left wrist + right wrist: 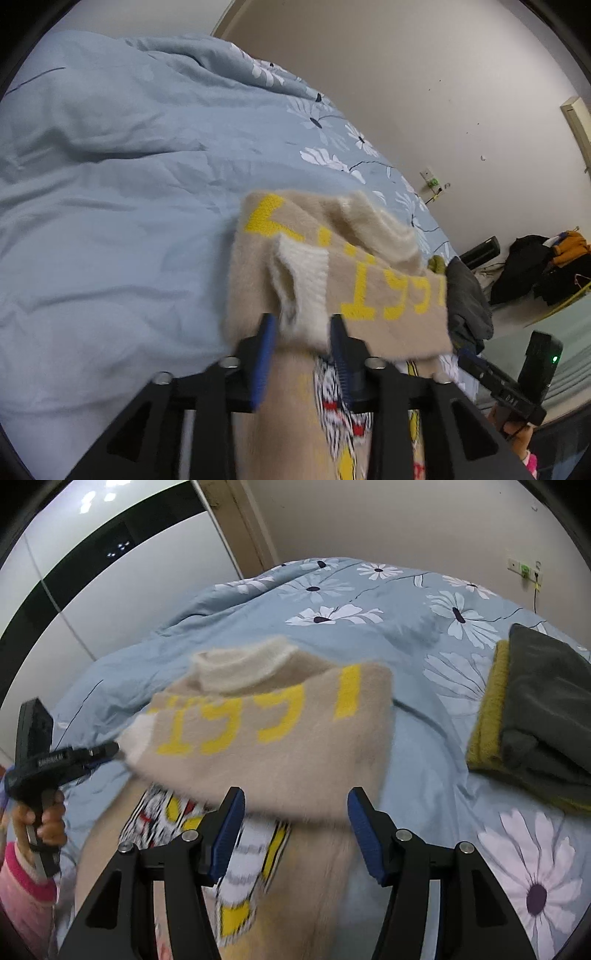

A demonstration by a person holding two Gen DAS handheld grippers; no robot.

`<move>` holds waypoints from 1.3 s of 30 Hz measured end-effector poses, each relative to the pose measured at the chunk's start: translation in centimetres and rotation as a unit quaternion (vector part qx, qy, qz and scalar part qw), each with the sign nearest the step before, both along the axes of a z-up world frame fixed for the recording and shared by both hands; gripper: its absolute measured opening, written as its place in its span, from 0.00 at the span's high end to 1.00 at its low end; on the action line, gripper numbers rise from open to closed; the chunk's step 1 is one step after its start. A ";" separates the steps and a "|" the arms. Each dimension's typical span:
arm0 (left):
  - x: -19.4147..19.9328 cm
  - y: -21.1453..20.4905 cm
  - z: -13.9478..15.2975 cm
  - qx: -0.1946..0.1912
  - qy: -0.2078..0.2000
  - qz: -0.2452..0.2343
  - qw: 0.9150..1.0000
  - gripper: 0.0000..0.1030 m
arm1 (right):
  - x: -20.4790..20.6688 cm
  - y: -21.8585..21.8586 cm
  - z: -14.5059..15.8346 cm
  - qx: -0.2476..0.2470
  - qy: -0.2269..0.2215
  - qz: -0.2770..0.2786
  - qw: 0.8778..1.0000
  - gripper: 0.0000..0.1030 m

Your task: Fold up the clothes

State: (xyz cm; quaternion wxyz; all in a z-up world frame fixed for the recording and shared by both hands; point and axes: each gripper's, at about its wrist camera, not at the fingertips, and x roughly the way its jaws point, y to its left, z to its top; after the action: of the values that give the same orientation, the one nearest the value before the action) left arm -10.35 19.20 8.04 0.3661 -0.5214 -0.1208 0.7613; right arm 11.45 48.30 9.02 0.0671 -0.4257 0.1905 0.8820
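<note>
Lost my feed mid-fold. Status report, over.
Left gripper open, white cuff between its pads. Right gripper open, empty, over beige sweater. Folded stack lies apart on the bed, nothing blocking.

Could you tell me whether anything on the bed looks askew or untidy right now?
The fluffy beige sweater with yellow lettering lies crooked, its white cuff sticking up between the left gripper's open jaws. The folded grey and mustard garments look neat.
</note>
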 end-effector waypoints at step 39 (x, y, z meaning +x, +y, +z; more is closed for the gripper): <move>13.8 -6.6 -3.0 -0.083 -0.070 -0.065 0.992 0.25 | 18.5 -6.6 -5.2 -0.241 0.008 -0.003 0.970 0.77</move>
State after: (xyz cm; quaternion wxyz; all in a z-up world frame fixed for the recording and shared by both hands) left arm 3.48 12.60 5.01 0.3608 -0.6083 -0.0486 0.7053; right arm 29.97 41.68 3.78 -0.0362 -0.4217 0.3997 0.8131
